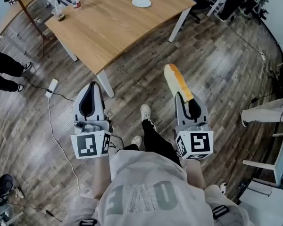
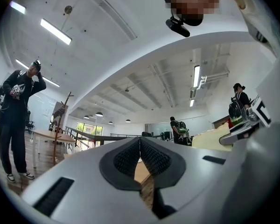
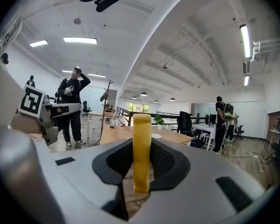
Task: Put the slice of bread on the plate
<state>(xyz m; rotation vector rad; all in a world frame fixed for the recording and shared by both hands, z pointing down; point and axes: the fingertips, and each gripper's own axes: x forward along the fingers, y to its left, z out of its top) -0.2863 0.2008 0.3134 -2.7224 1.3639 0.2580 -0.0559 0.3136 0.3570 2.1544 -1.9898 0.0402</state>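
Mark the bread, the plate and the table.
bread [image 1: 178, 83], head view, middle of the slice.
plate [image 1: 141, 3], head view, its bare centre.
table [image 1: 113, 29], head view, bare wooden top.

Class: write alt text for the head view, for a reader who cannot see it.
The right gripper grips a bread slice above a wood floor; the left gripper is shut and empty. Ahead stands a table with a white plate on it.

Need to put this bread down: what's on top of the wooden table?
A white plate near the table's far side; a cup and bottle at its left corner. Nothing is covered.
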